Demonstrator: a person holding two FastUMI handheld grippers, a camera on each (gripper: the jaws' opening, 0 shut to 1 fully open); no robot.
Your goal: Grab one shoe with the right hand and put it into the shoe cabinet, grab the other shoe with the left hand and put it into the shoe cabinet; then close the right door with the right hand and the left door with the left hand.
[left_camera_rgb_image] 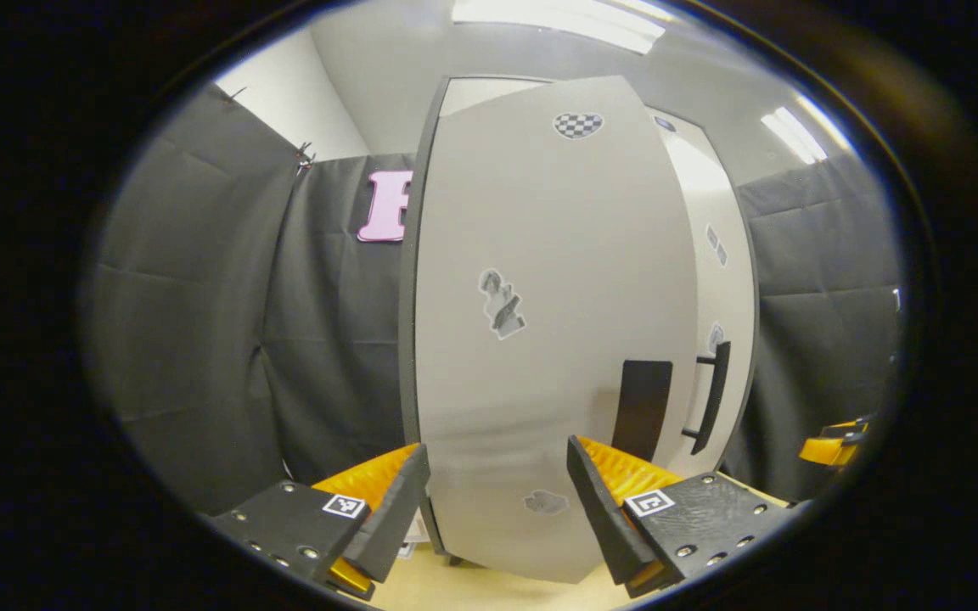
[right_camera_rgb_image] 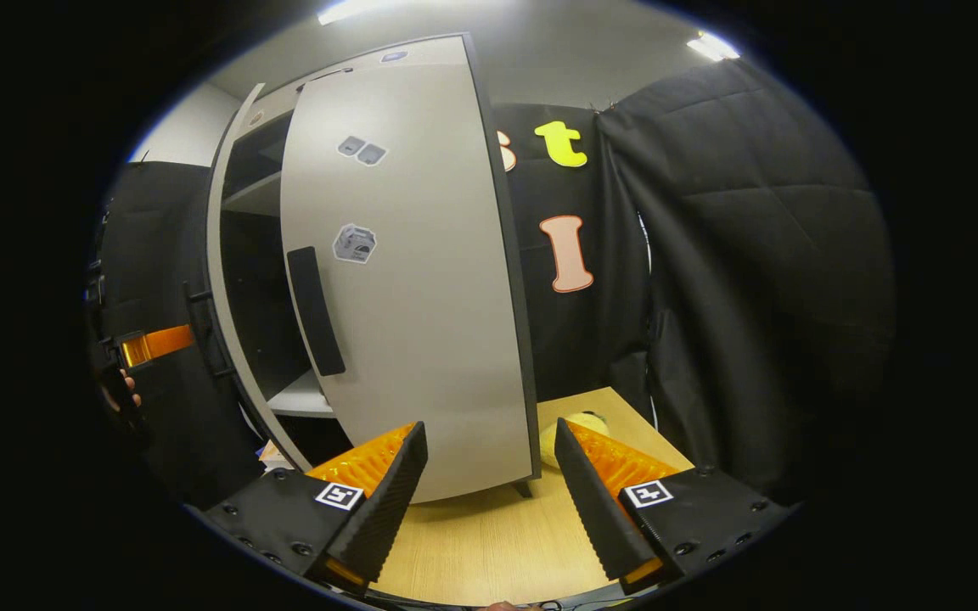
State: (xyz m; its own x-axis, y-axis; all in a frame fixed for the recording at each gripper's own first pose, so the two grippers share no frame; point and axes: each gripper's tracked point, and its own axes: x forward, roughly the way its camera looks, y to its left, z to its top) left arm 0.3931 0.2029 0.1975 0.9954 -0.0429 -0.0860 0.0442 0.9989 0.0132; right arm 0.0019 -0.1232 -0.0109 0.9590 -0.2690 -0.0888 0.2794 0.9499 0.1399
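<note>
Shoe cabinet sits on the table with its right door and left door both ajar; right gripper and left gripper hang released and empty; looks like door-closing time, so next is nudging the right door shut.

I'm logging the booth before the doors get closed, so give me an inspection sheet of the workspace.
Surface: light wooden table, bare in front.
Job's things: shoe cabinet with right door and left door both ajar; shoes not made out inside.
Clutter: pale yellow object behind the right door.
Grippers: left gripper and right gripper open, holding nothing.
Cables: nothing seen.
Surroundings: black cloth wall, ceiling lights.
</note>
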